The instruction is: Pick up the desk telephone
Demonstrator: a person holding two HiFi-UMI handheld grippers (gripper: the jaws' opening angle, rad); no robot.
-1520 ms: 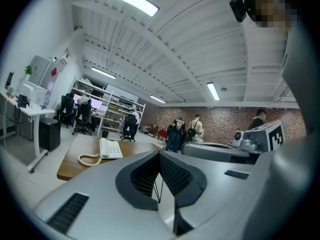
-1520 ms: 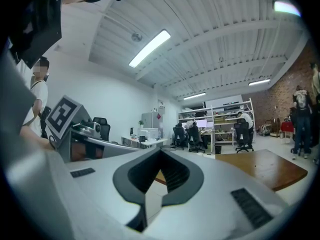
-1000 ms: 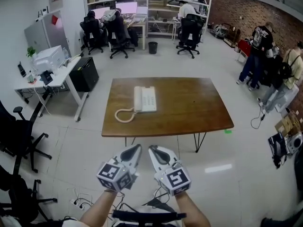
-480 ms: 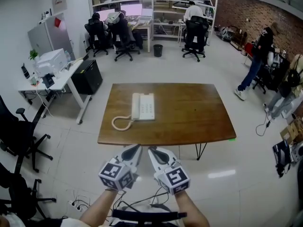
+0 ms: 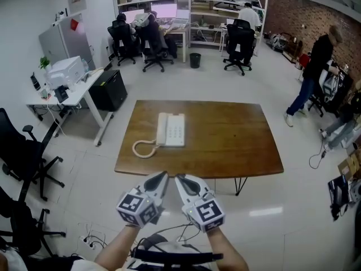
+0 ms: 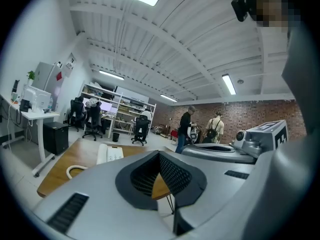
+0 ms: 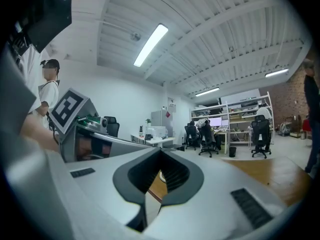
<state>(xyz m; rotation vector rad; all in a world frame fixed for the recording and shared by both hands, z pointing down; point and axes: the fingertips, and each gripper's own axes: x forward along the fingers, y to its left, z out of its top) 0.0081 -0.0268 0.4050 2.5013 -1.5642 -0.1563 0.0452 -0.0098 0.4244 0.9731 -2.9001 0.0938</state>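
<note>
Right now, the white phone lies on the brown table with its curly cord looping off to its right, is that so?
Not quite. The cord loops off to the left of the phone, not the right; the head view shows it. The rest holds: the white phone does lie on the brown table.

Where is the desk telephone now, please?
In the head view, the desk telephone lies on the left half of the wooden table, its coiled cord looped at its near-left.
</note>
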